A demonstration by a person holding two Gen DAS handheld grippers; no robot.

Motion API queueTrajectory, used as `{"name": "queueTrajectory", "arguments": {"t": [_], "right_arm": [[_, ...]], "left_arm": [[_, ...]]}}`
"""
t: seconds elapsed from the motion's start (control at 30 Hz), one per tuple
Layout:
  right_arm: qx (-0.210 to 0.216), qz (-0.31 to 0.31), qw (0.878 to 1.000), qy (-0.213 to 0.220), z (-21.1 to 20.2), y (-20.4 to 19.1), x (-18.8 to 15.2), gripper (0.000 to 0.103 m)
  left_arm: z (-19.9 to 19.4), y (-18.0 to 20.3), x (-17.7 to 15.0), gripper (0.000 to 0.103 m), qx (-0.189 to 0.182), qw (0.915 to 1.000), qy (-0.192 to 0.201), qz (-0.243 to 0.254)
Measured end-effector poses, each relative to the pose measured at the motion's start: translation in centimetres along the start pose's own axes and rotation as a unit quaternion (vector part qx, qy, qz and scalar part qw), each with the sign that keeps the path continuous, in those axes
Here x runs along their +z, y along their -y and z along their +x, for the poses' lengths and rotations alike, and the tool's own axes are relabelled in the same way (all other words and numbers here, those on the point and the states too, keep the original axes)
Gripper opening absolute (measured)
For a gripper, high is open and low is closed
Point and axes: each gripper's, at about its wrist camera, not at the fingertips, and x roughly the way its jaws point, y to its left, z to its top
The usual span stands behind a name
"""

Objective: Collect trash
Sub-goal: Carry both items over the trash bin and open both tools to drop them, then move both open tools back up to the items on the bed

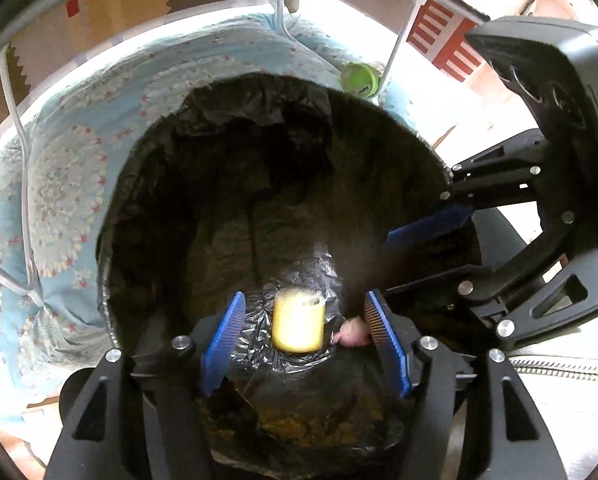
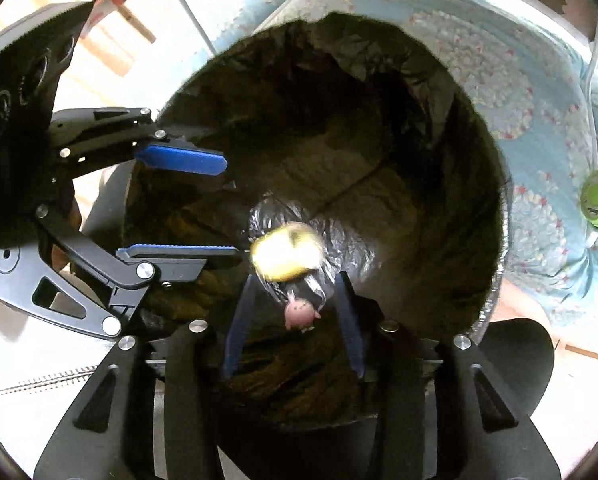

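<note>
— Two grippers over one bin (image 1: 111,248), is that right?

— Yes. Both point steeply down into a round bin lined with a black bag (image 1: 259,152). The left gripper (image 1: 305,338) and the right gripper (image 2: 295,320) each show in the other's view as well, coming in from the side over the rim.

— What is inside the bin?

— A yellow cup-shaped thing (image 1: 298,318), blurred and brightly lit, seen against the crinkled bottom of the bag. Just beside it is a small pink toy figure (image 2: 299,312) with dots on its body. I cannot tell whether either is lying on the liner or still in the air.

— Is anything held?

— No. The left gripper's blue pads (image 1: 225,340) stand spread, with the yellow piece in line between them but touching neither. The right gripper's jaws are parted too, and the pink figure sits in the gap between them with clear space on both sides.

— So the trash is where?

— Down within the bag's opening, below both sets of fingers, the yellow piece nearer the middle and the pink one at its edge.

— And around the bin?

— A light blue quilt (image 1: 67,184) with a flower pattern lies behind and beside it, with thin white metal legs (image 1: 23,184) crossing over it. A green lidded container (image 2: 597,198) rests on the quilt, well apart from the bin's rim.
</note>
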Motion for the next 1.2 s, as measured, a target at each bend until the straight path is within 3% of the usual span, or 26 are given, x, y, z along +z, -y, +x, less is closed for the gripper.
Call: {"name": "queueTrajectory", "arguments": {"t": [0.3, 0.73, 0.8, 0.87, 1.2], "right_arm": [[0.001, 0.006, 0.999, 0.048, -4.2, 0.3, -0.1, 0.042], [-0.022, -0.009, 0.982, 0.186, -14.6, 0.1, 1.6, 0.042], [-0.026, -0.004, 0.978, 0.205, -15.8, 0.4, 2.0, 0.043], [-0.037, -0.004, 0.975, 0.221, -16.8, 0.7, 2.7, 0.05], [-0.09, 0.002, 0.961, 0.262, -18.6, 2.3, 6.0, 0.055]], "left_arm": [[-4.9, 0.8, 0.8, 0.064, -0.004, 0.9984, 0.056, 0.012], [-14.4, 0.7, 4.8, 0.064, 0.029, 0.9845, 0.171, 0.027], [-15.1, 0.2, 5.6, 0.064, 0.035, 0.9822, 0.182, 0.029], [-15.5, -0.5, 6.7, 0.064, 0.043, 0.9808, 0.188, 0.027], [-15.4, -2.7, 11.2, 0.064, 0.069, 0.9772, 0.2, 0.019]]}}
